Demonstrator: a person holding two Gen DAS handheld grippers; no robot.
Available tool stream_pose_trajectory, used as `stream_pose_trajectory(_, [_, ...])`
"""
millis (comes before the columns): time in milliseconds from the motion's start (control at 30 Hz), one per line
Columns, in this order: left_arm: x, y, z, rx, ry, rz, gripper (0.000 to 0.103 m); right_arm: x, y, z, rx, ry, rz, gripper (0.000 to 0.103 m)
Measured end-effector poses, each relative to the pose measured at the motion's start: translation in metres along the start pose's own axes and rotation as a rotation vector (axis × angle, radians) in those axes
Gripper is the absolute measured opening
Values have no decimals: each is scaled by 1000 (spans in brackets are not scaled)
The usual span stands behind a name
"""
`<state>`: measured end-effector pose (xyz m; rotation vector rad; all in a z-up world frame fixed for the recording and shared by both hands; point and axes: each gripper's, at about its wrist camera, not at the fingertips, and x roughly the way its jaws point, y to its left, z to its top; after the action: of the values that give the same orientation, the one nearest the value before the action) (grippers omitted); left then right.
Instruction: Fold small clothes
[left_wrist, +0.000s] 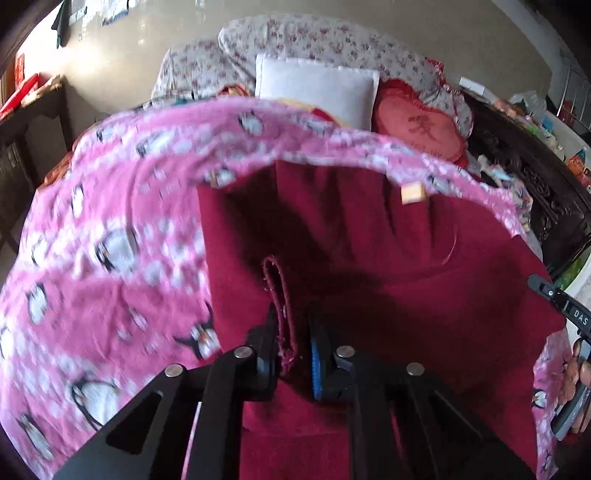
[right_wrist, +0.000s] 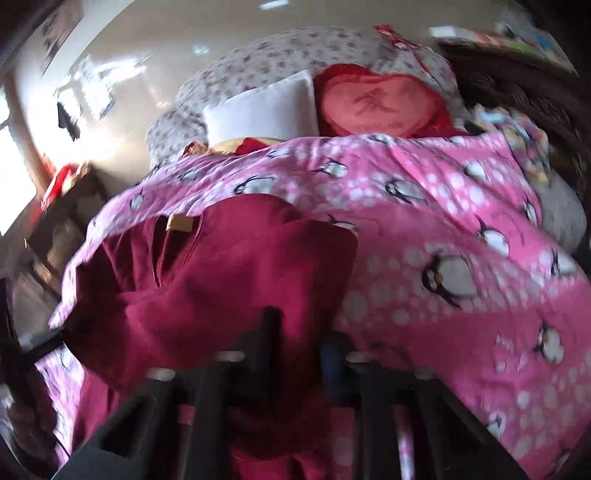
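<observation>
A maroon garment (left_wrist: 369, 240) lies spread on a pink penguin blanket (left_wrist: 110, 240), with a tan label (left_wrist: 413, 192) at its far edge. My left gripper (left_wrist: 293, 343) is shut on a stitched hem of the garment, and a loop of that hem stands up between its fingers. In the blurred right wrist view the same garment (right_wrist: 221, 266) fills the lower left, its label (right_wrist: 181, 223) at the far edge. My right gripper (right_wrist: 299, 339) has its fingers close together, with maroon cloth pinched between them. A black part of the right tool (left_wrist: 565, 306) shows at the right edge of the left wrist view.
The blanket (right_wrist: 443, 221) covers a bed. Behind it lie a white pillow (left_wrist: 317, 88), a red heart cushion (left_wrist: 417, 125) and a floral quilt (left_wrist: 314, 40). Dark carved furniture (left_wrist: 535, 192) with clutter stands on the right, and a dark table (left_wrist: 33, 110) on the left.
</observation>
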<state>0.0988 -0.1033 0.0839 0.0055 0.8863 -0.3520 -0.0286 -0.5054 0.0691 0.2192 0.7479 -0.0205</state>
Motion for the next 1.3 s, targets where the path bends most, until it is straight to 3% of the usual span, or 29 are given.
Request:
stream_pose_trajectory(100, [-29,7,9,30,-131,24,9,-21,11,4,-46,-98,-14,14])
stream_pose_trajectory(167, [-34,12,9,43,-163,53,9,-26,16,5,-83,-128,-34,14])
stream_pose_trajectory(267, [-13,18,0,49,-106,76,9,-5,20,-4,-120,-61,-65,15])
stream_pose_trajectory(333, [8,21,-12,47,-37,87,9,9,19,-14,-137,-10,-116,30])
stream_pose_trajectory(433, [19,23,-23,47,-12,101,12,0,9,-14,-89,-8,-114,36])
stream_pose_trajectory(500, [9,25,-22,40,-30,98,20,-21,10,-12,-90,-52,-127,36])
stream_pose_trajectory(567, [-4,26,-23,30,-52,115,53,-40,19,-13,-140,-87,-124,36])
stream_pose_trajectory(667, [-21,27,-28,27,-112,128,66,-52,36,-24,-221,-75,-91,35])
stream_pose_trajectory(733, [-15,22,-31,44,-102,143,67,-37,41,-38,-255,-7,-90,28])
stream_pose_trajectory(867, [18,24,-38,40,17,157,68,-1,27,-57,-233,79,-161,25])
stream_pose_trajectory(967, [19,27,-40,16,33,144,68,-11,23,-54,-198,63,-143,25])
stream_pose_trajectory(1200, [-24,26,-51,26,-1,146,70,-67,28,-57,-169,17,-86,27])
stream_pose_trajectory(1300, [-38,24,-63,26,-5,146,72,-58,27,-68,-153,38,-106,32])
